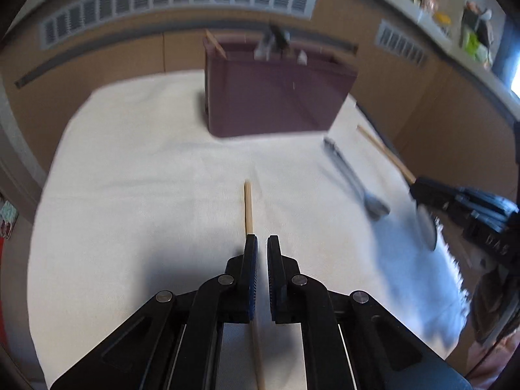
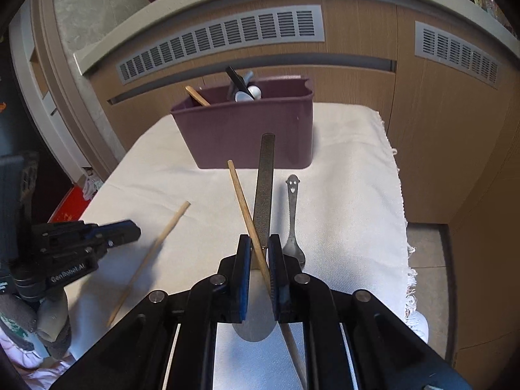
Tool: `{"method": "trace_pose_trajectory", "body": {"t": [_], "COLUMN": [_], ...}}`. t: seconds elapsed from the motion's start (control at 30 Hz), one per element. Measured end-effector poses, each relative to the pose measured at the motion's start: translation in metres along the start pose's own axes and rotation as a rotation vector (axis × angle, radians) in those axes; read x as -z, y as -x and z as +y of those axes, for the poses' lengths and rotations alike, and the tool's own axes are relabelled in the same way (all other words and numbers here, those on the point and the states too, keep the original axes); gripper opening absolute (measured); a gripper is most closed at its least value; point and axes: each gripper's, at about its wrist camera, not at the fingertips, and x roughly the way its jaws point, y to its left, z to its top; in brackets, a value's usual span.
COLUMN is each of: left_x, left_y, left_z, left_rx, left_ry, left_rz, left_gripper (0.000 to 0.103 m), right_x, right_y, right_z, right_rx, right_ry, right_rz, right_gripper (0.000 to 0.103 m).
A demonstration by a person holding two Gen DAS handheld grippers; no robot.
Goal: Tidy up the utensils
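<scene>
Standing on the cloth (image 2: 341,149), the maroon bin (image 2: 247,130) holds utensils; both grippers' fingers pinch chopsticks.

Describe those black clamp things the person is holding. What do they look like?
Both are matte black plastic. The right gripper has two flat fingers with blue ribbed pads, hinged on linkage bars with silver pins. The left gripper is the same build and carries white lettering on its body. A grey glove shows below it.
</scene>
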Motion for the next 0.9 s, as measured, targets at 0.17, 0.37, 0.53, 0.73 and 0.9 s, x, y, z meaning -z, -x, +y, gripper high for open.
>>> {"method": "trace_pose_trajectory", "body": {"t": [0.17,0.37,0.53,0.73,0.9], "left_x": [-0.004,-0.006,0.002,0.011,0.016], "left_y": [0.014,-0.002,-0.011,-0.013,-0.016], "left_z": [0.003,-0.002,0.002,0.013,0.021], "left_rx": [0.012,0.050,0.054,0.017,0.017], "left_ry": [0.021,0.058,0.078,0.108,0.122], "left_rz": [-0.035,0.003,0.044,0.062,0.074], "left_gripper": [0.006,0.008,0.008,0.024,0.038], "right_x": [0.002,0.021,0.040,0.045,0.039], "right_y": [0.005,-0.014,-0.029,-0.018,-0.029], "right_z": [0.001,0.006,0.019,0.034,0.052], "right_rx": [-0.032,-0.098,-0.064,-0.022,-0.031], "right_ry": [-0.018,-0.049,0.035,0.167,0.263], "right_rz": [0.012,0.112,0.173,0.153,0.177], "right_gripper": [0.010,0.010,0.012,0.012,0.012]}}
